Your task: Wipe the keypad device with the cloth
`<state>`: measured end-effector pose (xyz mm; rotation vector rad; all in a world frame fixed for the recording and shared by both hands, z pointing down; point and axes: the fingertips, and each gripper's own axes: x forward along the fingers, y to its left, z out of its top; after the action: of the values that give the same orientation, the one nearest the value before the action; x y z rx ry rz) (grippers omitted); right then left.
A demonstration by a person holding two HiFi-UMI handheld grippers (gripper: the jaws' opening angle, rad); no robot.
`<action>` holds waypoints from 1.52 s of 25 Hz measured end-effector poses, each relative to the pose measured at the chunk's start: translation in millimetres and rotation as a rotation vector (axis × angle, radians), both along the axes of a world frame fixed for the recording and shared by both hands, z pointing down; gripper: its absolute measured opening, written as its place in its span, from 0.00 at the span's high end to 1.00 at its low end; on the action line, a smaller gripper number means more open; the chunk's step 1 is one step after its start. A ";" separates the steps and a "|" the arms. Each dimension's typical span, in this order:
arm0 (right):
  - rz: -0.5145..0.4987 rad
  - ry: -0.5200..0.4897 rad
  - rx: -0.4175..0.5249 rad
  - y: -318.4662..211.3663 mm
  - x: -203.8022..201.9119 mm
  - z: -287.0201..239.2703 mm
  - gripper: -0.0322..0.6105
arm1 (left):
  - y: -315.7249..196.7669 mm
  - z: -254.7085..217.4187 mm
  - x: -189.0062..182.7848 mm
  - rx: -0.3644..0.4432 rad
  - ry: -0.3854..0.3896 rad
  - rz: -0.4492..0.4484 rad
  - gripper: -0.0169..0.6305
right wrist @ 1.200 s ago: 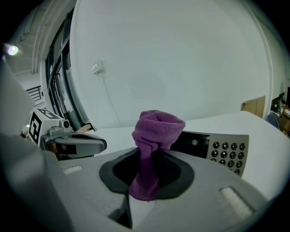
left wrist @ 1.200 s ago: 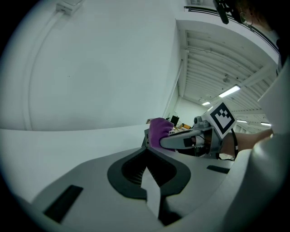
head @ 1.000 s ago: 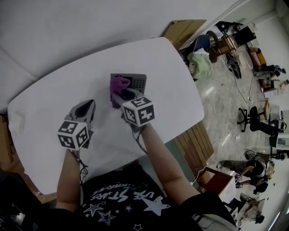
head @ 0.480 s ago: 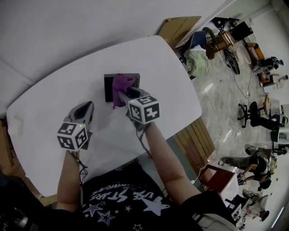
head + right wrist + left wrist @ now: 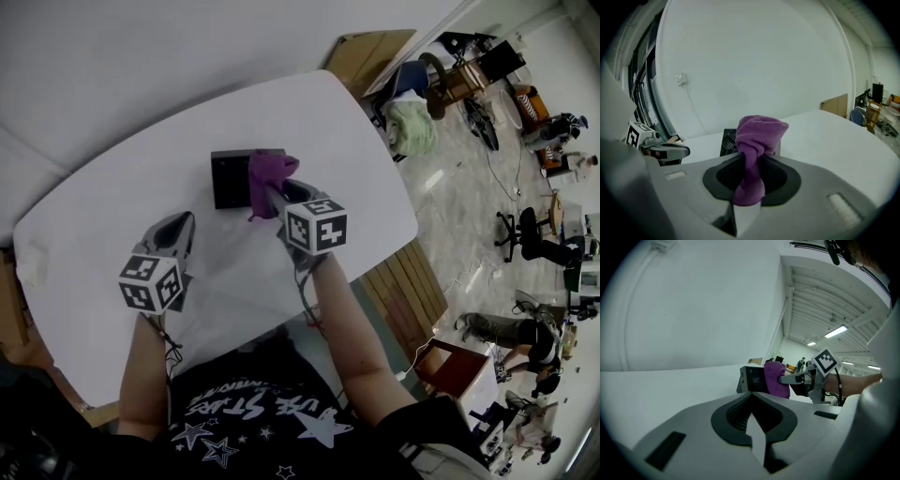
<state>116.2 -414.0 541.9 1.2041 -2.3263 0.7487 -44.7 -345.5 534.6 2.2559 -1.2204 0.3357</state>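
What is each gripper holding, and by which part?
Right gripper is shut on the purple cloth, pinching its twisted lower end; the bunched rest sticks out ahead. Left gripper holds nothing, jaws together.

The keypad device (image 5: pixel 230 178) lies on the table (image 5: pixel 112 206), toward the side far from the person. The cloth (image 5: pixel 270 169) sits at the device's right edge, pinched between the jaws of the right gripper (image 5: pixel 270 192), which points in from the near side. The left gripper (image 5: pixel 180 225) is left of it and nearer the person, apart from the device, above bare tabletop. Well beyond the table's right edge, an office chair (image 5: pixel 514 246) stands on the floor.
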 end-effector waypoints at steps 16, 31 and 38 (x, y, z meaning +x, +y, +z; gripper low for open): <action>0.157 0.024 -0.024 10.5 68.8 0.2 0.82 | 12.8 -11.6 11.9 0.016 -0.003 0.009 0.97; 0.127 -0.008 0.004 50.2 30.3 -21.9 0.81 | 44.7 -38.5 -17.5 0.066 0.047 0.001 0.97; 0.174 -0.011 0.004 72.0 3.2 -24.6 0.82 | 50.7 -30.0 -35.1 0.053 0.067 0.062 0.97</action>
<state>119.3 -342.0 517.3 1.4217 -2.2532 0.8109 -79.8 -294.8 504.6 2.3347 -1.1392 0.2517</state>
